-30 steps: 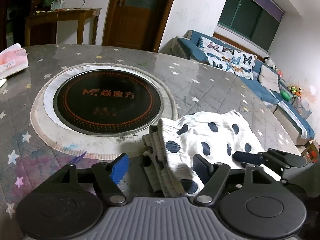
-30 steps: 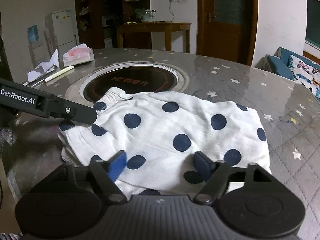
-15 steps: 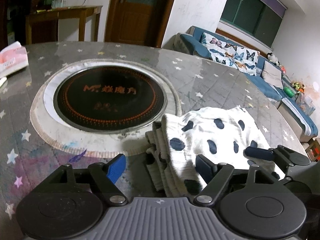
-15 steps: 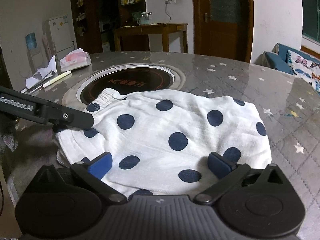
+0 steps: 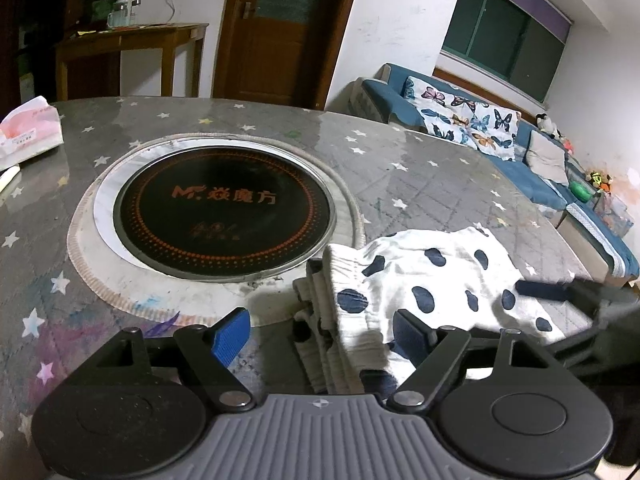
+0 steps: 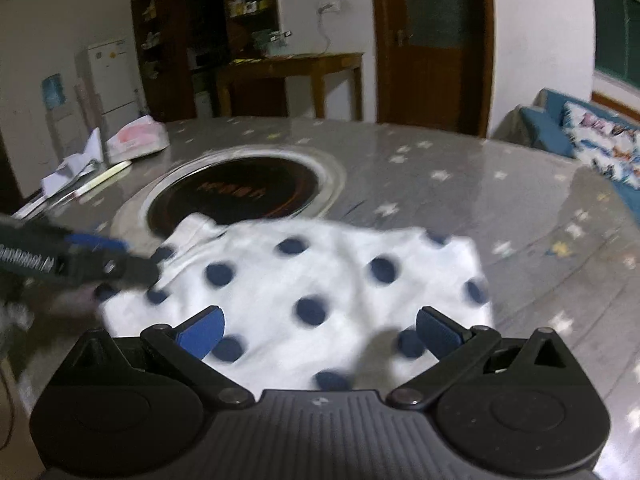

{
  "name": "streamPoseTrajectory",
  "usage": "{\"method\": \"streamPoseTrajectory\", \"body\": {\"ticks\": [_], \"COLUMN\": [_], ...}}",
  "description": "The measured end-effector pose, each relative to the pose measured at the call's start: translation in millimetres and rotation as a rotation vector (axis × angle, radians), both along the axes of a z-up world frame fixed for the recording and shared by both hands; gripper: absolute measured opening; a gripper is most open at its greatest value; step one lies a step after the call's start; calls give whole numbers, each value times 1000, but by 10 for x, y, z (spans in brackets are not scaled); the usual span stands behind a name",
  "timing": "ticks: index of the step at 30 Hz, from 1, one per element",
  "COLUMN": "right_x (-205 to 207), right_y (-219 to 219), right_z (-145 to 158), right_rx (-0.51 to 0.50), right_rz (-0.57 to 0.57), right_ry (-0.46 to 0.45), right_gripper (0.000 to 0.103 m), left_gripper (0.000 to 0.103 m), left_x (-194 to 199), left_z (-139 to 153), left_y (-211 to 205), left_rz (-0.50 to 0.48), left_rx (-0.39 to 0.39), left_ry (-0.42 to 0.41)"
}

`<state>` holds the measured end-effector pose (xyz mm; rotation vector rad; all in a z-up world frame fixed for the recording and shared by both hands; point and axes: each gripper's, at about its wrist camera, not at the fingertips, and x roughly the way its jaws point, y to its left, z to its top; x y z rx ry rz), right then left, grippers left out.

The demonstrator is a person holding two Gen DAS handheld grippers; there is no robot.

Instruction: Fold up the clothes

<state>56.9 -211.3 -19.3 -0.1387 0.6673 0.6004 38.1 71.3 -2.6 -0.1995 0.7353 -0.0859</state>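
The folded white cloth with dark dots (image 6: 320, 280) lies on the table (image 5: 420, 168) just ahead of both my grippers, its stacked elastic edge (image 5: 320, 312) turned toward my left gripper (image 5: 320, 336). That gripper's pads stand spread, the right pad over the cloth's near corner, the left pad over bare table; neither presses the fabric. My right gripper (image 6: 318, 328) is spread wide above the cloth's near edge, holding nothing. Beyond my left gripper sits the round black cooktop (image 5: 224, 208) set in the table, its rim beside the cloth. Farther left lies a tissue pack (image 5: 30, 130).
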Motion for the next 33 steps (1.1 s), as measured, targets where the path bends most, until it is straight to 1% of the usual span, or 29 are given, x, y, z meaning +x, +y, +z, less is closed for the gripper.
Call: {"method": "streamPoseTrajectory", "body": {"ticks": [1,4,7,10,14,18,20,22,24,26,29,33], "right_x": [45,238,410,561,718,871,909,916,890,817,650,390], "right_y": [-21,-35,31,153,321,418,443,425,360,275,141,-33], "right_z": [41,116,125,62,-42,-154,-199,-190,-124,-22,101,106], "right_rx": [-3,9,13,-14,-65,-78,-78,-63,-27,-15,-18,-56], "right_rz": [-17,-59,-67,-83,-120,-161,-169,-167,-163,-153,-125,-101], "right_ry": [-6,19,54,83,108,150,147,140,128,102,65,62], "right_gripper": [103,103,103,103,103,103,103,103,103,103,103,103], "left_gripper": [81,81,81,81,81,81,81,81,81,81,82,82], "left_x": [1,5,3,-5,-33,-50,-43,-47,-60,-64,-50,18], "left_z": [0,-14,-56,-117,-169,-207,-224,-231,-206,-162,-101,-68], "left_y": [-19,-112,-201,-252,-263,-251,-239,-225,-215,-199,-165,-158], "left_rz": [-4,-31,-53,-66,-83,-98,-100,-101,-101,-97,-79,-59], "left_rx": [5,21,46,74,92,106,101,96,97,99,92,86], "left_ry": [-3,-10,-6,7,13,16,19,21,15,5,-12,-18]}}
